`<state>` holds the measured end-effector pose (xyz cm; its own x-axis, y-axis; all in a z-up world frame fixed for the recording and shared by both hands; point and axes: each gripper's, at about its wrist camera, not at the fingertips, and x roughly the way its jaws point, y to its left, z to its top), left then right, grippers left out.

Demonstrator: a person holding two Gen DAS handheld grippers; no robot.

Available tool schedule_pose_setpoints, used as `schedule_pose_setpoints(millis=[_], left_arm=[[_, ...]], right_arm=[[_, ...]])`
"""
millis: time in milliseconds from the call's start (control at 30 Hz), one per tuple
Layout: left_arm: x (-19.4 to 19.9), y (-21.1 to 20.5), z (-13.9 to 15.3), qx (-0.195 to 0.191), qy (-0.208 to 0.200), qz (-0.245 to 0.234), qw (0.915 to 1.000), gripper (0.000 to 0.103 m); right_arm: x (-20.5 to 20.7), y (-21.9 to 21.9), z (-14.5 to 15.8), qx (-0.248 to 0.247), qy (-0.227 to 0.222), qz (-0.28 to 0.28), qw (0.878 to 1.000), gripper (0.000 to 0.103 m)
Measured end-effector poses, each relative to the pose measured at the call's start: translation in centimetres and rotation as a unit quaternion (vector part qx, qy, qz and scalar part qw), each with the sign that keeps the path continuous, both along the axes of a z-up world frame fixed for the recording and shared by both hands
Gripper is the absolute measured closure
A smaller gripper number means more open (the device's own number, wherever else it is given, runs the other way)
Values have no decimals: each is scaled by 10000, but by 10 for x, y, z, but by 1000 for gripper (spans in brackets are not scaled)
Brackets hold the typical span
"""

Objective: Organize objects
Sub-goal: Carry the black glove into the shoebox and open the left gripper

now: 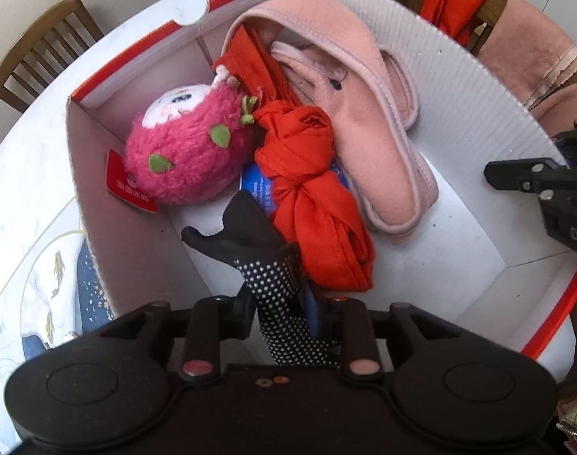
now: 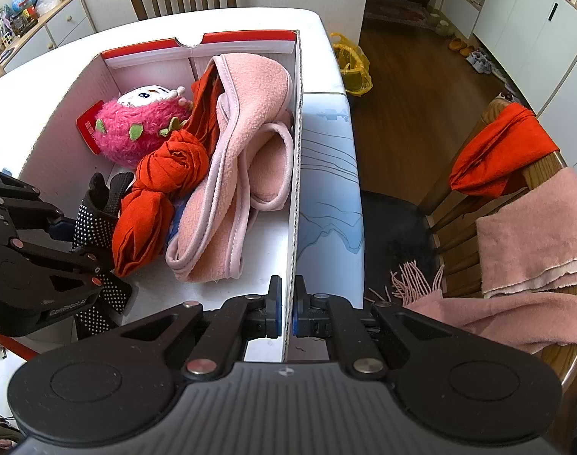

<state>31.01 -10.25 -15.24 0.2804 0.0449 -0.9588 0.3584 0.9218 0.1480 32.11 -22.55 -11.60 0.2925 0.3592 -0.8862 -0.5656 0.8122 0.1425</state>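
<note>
Cardboard box [image 2: 296,174] on white table [image 2: 326,174]

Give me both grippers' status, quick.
Left gripper: dotted black glove between its fingers; grip cannot be told.
Right gripper: closed on the box wall.

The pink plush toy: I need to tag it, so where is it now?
In both views the pink plush toy lies in the box's far-left corner, touching the knotted red cloth on its right.

Two grippers [image 2: 286,313], perhaps two red scarves [image 2: 157,189].
</note>
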Motion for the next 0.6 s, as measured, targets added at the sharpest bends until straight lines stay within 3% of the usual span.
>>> schedule_pose_setpoints(millis=[167, 300, 600], left_arm=[[-5, 0, 12, -123, -159, -48, 9998, 62], [-8, 4, 23, -178, -317, -40, 9993, 45], [-15, 13, 44, -429, -560, 77, 9975, 40]], right_arm=[[0, 0, 0, 3, -1, 6, 10000, 99], [0, 0, 0, 7, 0, 9, 10000, 99], [0, 0, -1, -6, 4, 20, 10000, 99]])
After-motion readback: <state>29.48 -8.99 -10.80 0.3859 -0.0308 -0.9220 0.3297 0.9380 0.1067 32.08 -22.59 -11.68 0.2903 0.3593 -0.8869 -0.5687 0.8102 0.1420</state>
